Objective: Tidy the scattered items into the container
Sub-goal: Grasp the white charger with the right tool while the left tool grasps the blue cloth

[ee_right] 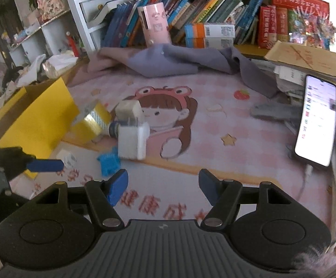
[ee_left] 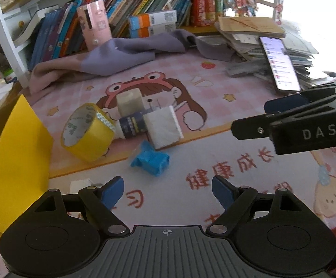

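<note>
Grippers hovering over pink cartoon desk mat (ee_left: pixel 214 74): left gripper (ee_left: pixel 168 191) gaping, nothing between pads; right gripper (ee_right: pixel 163 186) likewise parted, gripping nothing. Sitting clustered mid-mat: yellow tape roll (ee_left: pixel 86 132), two white chargers (ee_left: pixel 164 126), battery (ee_left: pixel 132 125), blue clip (ee_left: pixel 150 158). Standing leftward: yellow box (ee_left: pixel 17 162).

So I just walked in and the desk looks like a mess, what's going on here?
A person holds two grippers over the desk mat, tidying. Both the left gripper and the right gripper are open and empty. The yellow tape roll, two white chargers, a small bottle and a blue clip lie clustered beside the yellow box, none picked up yet.
</note>
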The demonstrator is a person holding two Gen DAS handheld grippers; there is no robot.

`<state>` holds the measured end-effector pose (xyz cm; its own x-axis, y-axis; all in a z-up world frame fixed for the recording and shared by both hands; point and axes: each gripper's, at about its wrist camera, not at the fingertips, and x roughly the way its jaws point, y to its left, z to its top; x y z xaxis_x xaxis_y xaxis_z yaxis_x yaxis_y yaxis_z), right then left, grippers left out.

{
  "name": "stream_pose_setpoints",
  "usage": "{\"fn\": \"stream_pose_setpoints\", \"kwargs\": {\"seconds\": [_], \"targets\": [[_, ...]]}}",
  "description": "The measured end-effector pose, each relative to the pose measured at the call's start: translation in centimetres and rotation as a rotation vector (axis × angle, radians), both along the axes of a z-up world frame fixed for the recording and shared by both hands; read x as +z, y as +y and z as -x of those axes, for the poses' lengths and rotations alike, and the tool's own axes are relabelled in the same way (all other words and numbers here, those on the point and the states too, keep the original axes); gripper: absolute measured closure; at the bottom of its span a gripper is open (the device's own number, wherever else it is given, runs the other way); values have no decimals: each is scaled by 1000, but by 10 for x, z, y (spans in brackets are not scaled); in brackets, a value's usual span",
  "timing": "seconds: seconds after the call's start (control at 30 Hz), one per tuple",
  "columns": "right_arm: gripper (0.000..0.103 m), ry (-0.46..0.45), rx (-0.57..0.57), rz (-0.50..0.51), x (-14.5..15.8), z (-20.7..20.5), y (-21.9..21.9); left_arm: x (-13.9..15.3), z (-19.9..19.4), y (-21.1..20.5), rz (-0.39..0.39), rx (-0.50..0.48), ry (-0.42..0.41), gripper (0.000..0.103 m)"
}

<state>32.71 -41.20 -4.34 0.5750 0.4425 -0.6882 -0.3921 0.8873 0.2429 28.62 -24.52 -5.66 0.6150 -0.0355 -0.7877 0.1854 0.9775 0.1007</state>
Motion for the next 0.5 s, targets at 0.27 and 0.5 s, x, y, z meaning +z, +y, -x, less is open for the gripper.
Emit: {"fn": "stream_pose_setpoints", "kwargs": {"seconds": [0.27,0.5], "targets": [[36,-8,100,-17,-10,-35,35,-7,-18,4,-20,27,7,18],[36,-5,135,-28,-21,-58,56,-19,-31,2,-67,30,4,18]]}}
